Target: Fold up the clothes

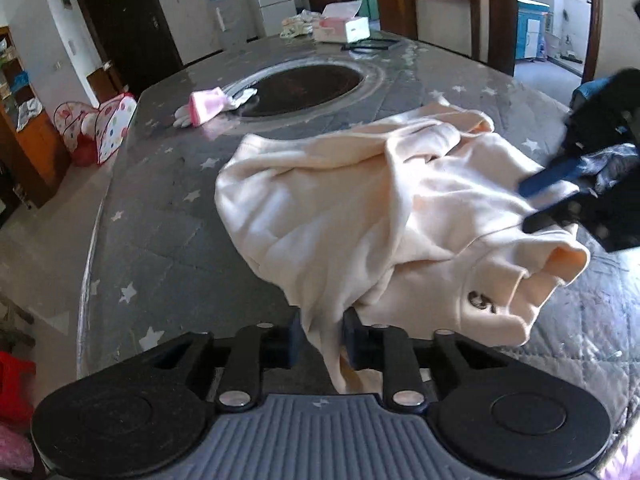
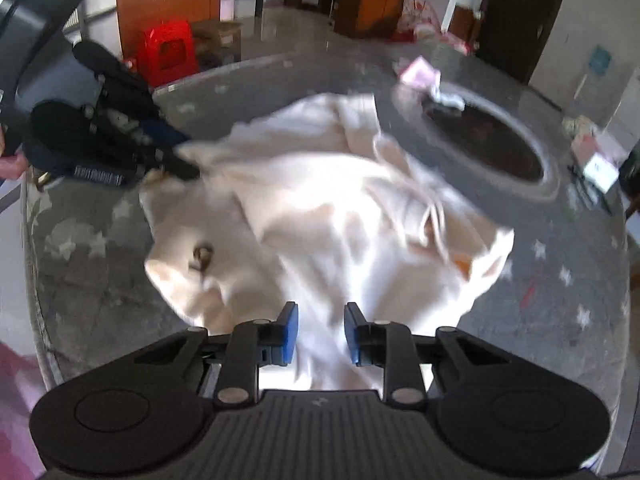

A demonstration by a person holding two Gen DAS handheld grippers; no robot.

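A cream sweatshirt with a small dark logo lies crumpled on the grey star-patterned table. In the left wrist view my left gripper is shut on a bunched edge of it at the near side. My right gripper comes in from the right, its fingers on the cloth. The right wrist view is blurred. There the sweatshirt fills the gap between the blue pads of my right gripper. The left gripper pinches the far left corner.
A dark round inset sits mid-table, with a pink and white item at its left rim. A tissue box and other cloth lie at the far end. The table edge curves close on the left; a red stool stands beyond.
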